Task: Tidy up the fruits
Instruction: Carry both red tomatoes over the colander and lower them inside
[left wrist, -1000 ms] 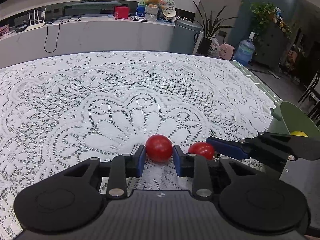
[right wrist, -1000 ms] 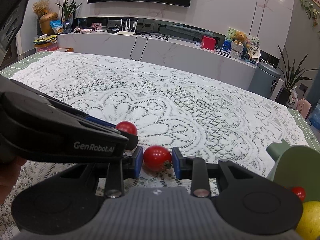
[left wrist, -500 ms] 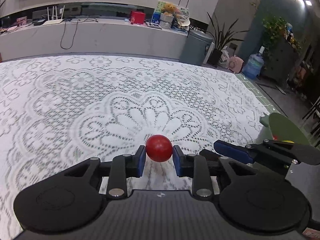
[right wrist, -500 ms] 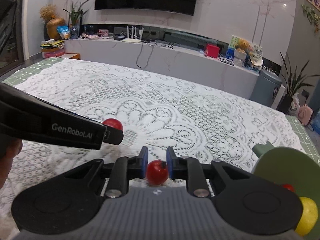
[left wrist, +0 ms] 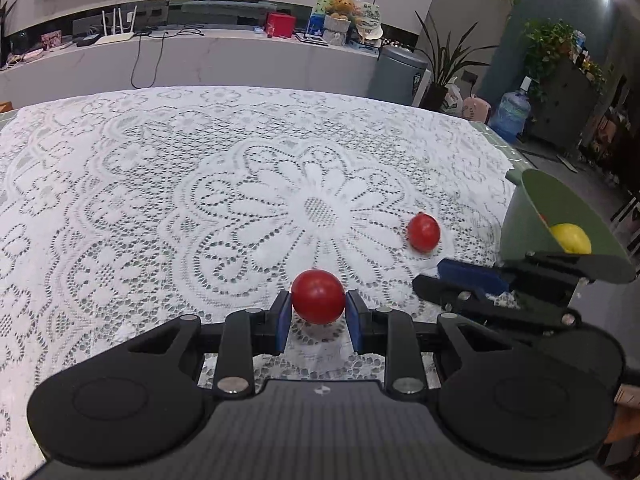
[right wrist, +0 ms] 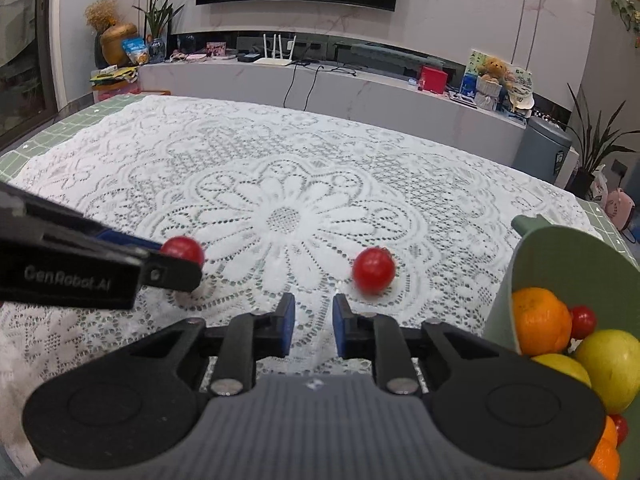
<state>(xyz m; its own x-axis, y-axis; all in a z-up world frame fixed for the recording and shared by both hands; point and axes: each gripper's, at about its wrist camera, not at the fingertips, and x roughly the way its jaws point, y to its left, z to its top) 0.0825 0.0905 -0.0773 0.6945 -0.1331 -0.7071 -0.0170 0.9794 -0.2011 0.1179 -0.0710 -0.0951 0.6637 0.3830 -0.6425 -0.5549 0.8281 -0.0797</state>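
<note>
Small red round tomato (left wrist: 318,295) pinched in left gripper (left wrist: 318,312) jaws; right gripper (right wrist: 314,320) jaws closed, empty, second red tomato (right wrist: 373,270) loose on lace-covered worktop (right wrist: 280,184).

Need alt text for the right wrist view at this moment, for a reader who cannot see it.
The right gripper is shut on nothing, while a loose red tomato lies just beyond it on the lace tablecloth. At left, the left gripper holds a second tomato; at right, a green bowl holds oranges, lemons and tomatoes.
</note>
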